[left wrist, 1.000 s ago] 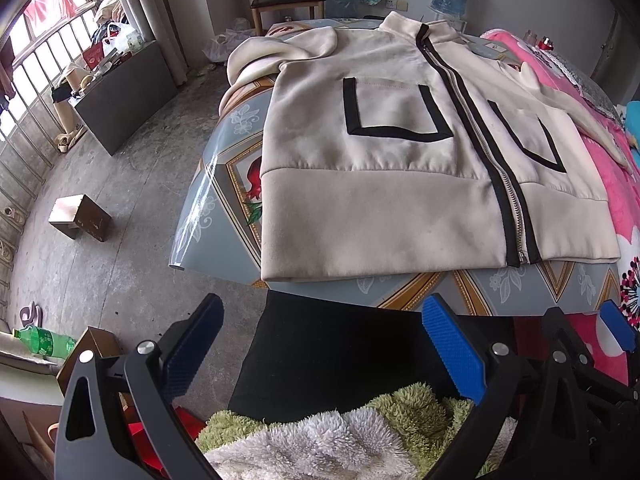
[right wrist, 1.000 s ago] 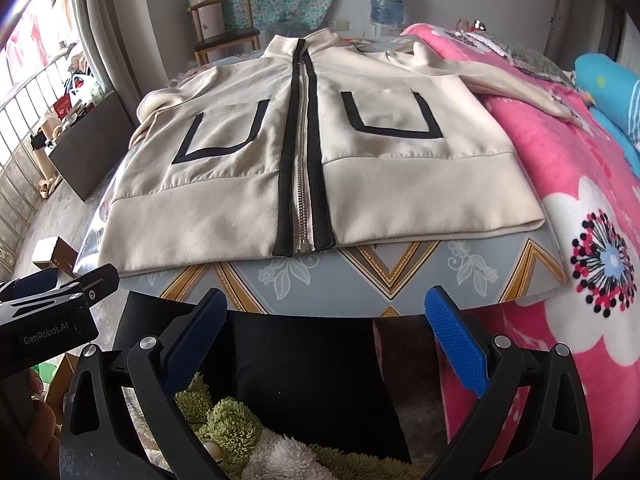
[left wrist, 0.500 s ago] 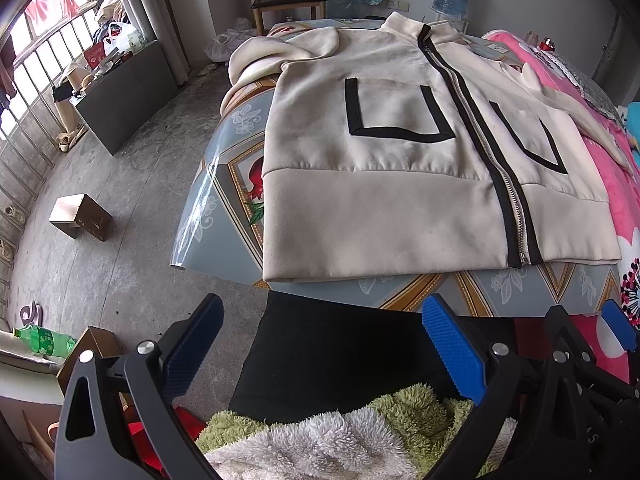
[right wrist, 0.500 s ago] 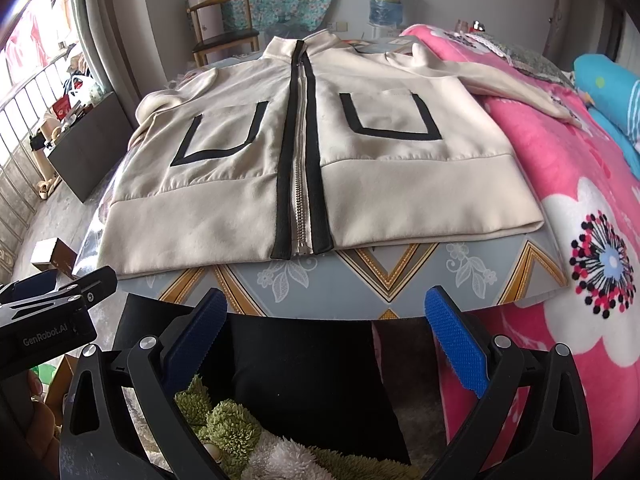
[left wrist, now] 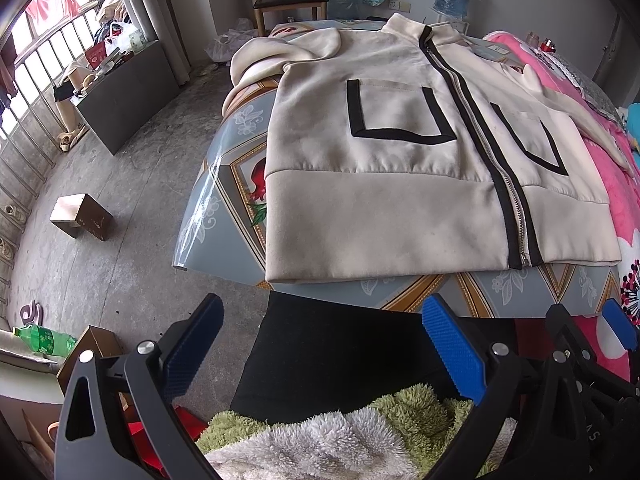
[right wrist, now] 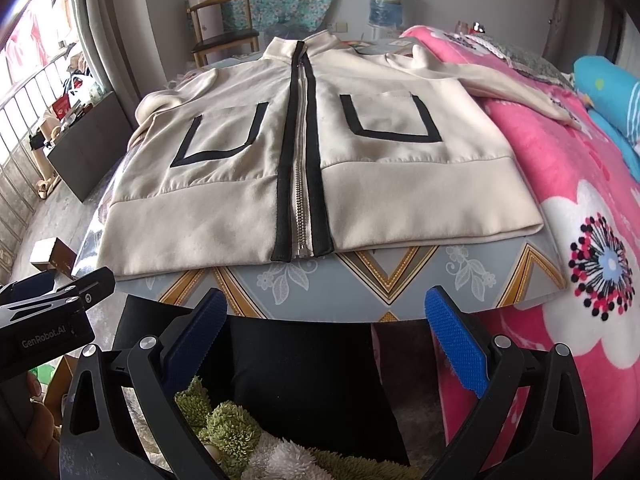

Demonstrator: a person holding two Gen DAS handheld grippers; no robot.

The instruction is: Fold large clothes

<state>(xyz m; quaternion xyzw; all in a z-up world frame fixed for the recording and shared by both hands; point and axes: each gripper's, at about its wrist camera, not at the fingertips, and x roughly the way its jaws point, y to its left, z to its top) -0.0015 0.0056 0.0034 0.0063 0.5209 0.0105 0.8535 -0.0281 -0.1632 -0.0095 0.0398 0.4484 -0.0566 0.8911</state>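
Observation:
A cream zip jacket (left wrist: 400,200) (right wrist: 320,168) with black pocket trim lies flat, front up, hem toward me, on a patterned mat (left wrist: 224,184) (right wrist: 384,276) over the bed. Its far-side sleeve (right wrist: 500,84) stretches onto the pink blanket; the other sleeve (left wrist: 264,56) bunches at the mat's far left corner. My left gripper (left wrist: 320,340) hovers open, short of the hem's left part. My right gripper (right wrist: 326,328) is open too, short of the hem near the zip's bottom. Nothing is between either pair of blue pads. The left gripper's body (right wrist: 52,308) shows at the right wrist view's left edge.
A pink flowered blanket (right wrist: 580,220) covers the bed on the right, with a blue pillow (right wrist: 612,92). A person's black and fuzzy green clothing (left wrist: 344,360) fills the near foreground. On the concrete floor sit a small wooden box (left wrist: 80,216), a green bottle (left wrist: 40,340), a dark cabinet (left wrist: 128,92); a chair (left wrist: 288,0) stands behind.
Both views have shifted very slightly closer to the jacket; the jacket and both open grippers are otherwise unchanged.

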